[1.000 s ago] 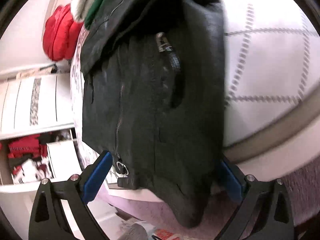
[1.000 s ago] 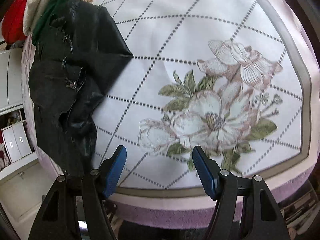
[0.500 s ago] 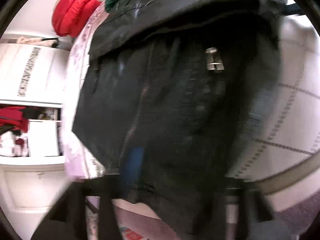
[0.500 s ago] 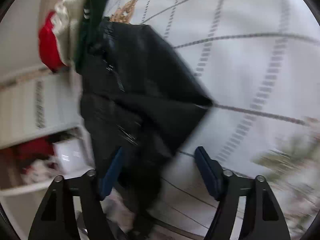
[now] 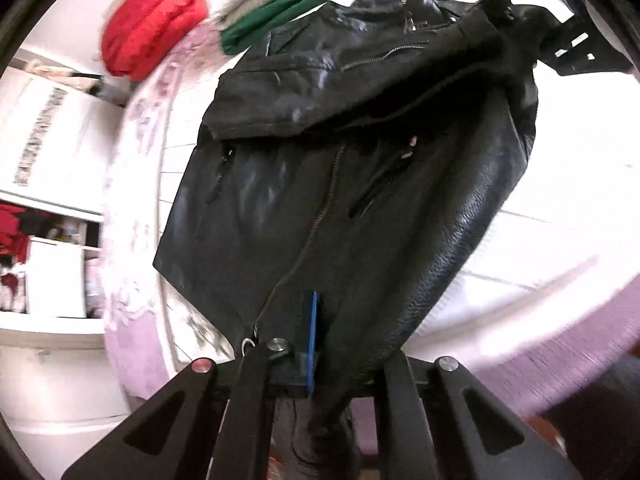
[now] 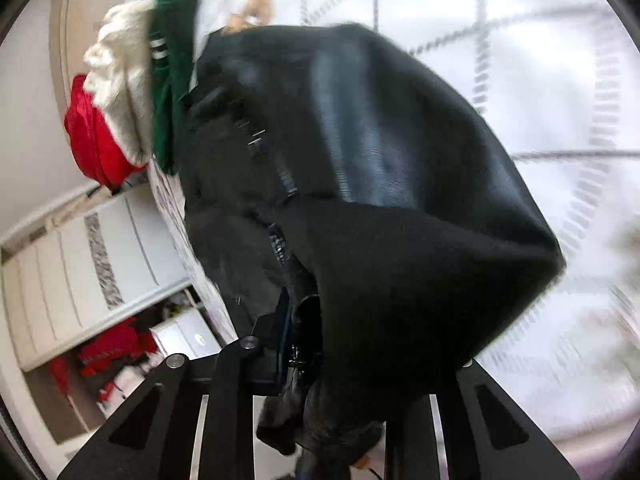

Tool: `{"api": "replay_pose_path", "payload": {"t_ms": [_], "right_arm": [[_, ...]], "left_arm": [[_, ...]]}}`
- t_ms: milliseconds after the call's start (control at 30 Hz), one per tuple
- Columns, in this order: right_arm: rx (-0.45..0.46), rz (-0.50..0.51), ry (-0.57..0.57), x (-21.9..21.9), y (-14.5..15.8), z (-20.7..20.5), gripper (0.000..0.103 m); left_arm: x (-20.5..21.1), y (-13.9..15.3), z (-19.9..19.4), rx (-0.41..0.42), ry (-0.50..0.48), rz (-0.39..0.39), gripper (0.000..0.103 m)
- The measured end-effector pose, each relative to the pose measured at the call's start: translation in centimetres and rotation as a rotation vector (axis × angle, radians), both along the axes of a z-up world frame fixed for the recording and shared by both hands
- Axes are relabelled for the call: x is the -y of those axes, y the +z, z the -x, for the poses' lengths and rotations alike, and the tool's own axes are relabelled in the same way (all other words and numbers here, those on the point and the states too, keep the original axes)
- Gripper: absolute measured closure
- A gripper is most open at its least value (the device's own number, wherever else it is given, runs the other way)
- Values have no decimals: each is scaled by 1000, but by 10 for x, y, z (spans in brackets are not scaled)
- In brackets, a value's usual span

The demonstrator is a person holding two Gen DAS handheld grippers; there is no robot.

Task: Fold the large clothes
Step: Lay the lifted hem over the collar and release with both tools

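Note:
A black leather jacket (image 5: 340, 184) with zips lies on the white quilted bed (image 5: 572, 168), partly folded over itself. My left gripper (image 5: 324, 344) is shut on the jacket's bottom hem by the zip end; one blue pad (image 5: 312, 336) shows. My right gripper (image 6: 304, 344) is shut on another edge of the jacket (image 6: 380, 200), whose dark lining drapes over its fingers. The right gripper also shows at the far top right in the left wrist view (image 5: 560, 40), at the jacket's upper end.
Folded red (image 5: 152, 32), green (image 5: 288, 12) and cream (image 6: 120, 80) clothes lie at the bed's far end. White drawers and open shelves with red items (image 6: 108, 352) stand left of the bed. The bed's pink edge (image 5: 560, 340) runs below right.
Both grippers moved in from open and closed on the jacket: the left on the bottom hem, the right on the other edge. The jacket is now lifted and stretched between them.

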State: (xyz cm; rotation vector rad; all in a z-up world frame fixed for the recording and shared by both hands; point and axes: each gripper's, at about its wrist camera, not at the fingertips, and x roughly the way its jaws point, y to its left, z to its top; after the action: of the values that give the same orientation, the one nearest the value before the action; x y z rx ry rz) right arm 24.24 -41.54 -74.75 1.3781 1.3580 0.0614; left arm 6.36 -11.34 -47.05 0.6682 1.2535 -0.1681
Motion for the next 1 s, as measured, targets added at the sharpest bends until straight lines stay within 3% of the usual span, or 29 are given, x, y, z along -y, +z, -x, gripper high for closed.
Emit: {"api": "replay_pose_path", "payload": {"t_ms": [133, 233, 333, 533, 633, 700, 833, 867, 900, 1000], "right_arm": [[-68, 133, 107, 19, 71, 30, 79], [-128, 213, 147, 27, 111, 35, 79], [-144, 265, 179, 26, 133, 12, 79], [-151, 306, 268, -30, 115, -77, 74], [-148, 320, 364, -72, 81, -128, 66], [-146, 289, 420, -97, 60, -151, 51], [-124, 164, 399, -108, 52, -157, 47], [-91, 149, 399, -106, 61, -154, 39], [-72, 143, 389, -103, 66, -151, 33], [-25, 177, 338, -87, 89, -132, 33]], "left_arm": [[9, 46, 26, -123, -18, 150, 98], [5, 64, 10, -179, 32, 250, 98], [-11, 63, -23, -201, 94, 322, 98], [-72, 16, -94, -271, 306, 417, 92], [-110, -21, -121, -344, 397, 481, 90], [-130, -38, -131, -396, 461, 540, 89], [-159, -35, -135, -427, 566, 736, 84], [-162, -32, -133, -431, 586, 770, 81], [-163, -28, -130, -434, 600, 796, 79], [-163, -13, -125, -405, 617, 853, 72]]}}
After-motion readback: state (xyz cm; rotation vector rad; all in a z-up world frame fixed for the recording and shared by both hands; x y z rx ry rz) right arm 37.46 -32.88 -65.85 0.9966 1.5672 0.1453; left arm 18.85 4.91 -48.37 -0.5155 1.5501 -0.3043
